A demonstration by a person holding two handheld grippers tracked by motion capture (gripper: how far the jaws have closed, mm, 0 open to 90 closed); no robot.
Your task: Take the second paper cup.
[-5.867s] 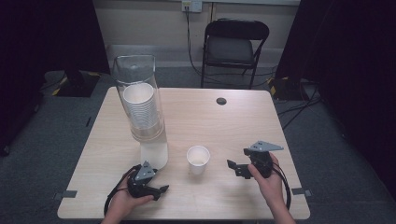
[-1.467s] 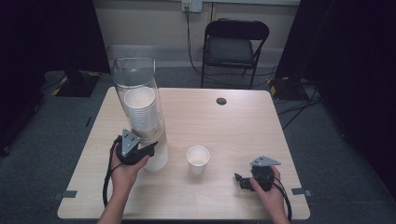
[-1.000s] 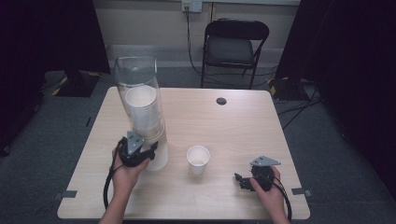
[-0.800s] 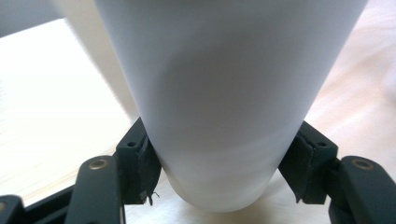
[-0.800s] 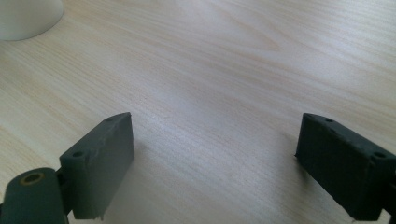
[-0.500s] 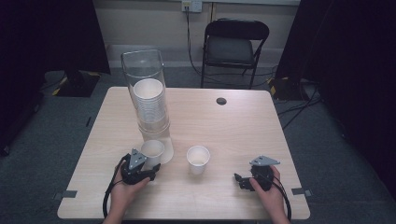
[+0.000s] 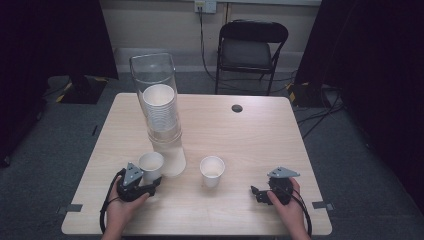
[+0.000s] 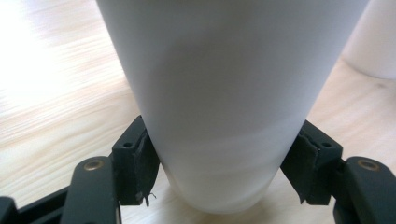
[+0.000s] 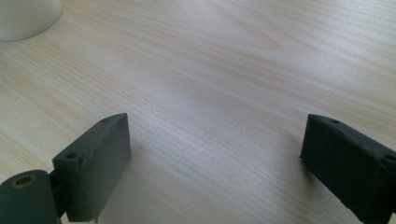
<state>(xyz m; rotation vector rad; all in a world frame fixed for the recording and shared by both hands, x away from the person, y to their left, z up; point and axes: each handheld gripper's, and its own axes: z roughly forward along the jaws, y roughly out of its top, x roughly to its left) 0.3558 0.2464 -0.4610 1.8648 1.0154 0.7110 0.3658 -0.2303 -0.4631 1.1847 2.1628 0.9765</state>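
Observation:
A white paper cup (image 7: 150,165) stands upright at the table's front left, and my left gripper (image 7: 148,186) is shut on its lower part. In the left gripper view that paper cup (image 8: 224,93) sits between both black pads (image 8: 140,163), squeezed near its base. Behind it rises a clear tube dispenser (image 7: 159,112) with a stack of white cups inside. A second white cup (image 7: 212,171) stands alone in the middle front. My right gripper (image 7: 256,192) rests open on the table at the front right, nothing between its fingers (image 9: 98,158).
The wooden table (image 7: 250,135) has a black round grommet (image 7: 237,108) at the back. A black folding chair (image 7: 252,50) stands behind the table. The lone cup's base (image 9: 25,16) shows at the right gripper view's top left corner.
My left gripper has pulled a cup from the dispenser's bottom and brought it down to the front left of the table. The stack dropped lower in the tube. The right gripper stayed put.

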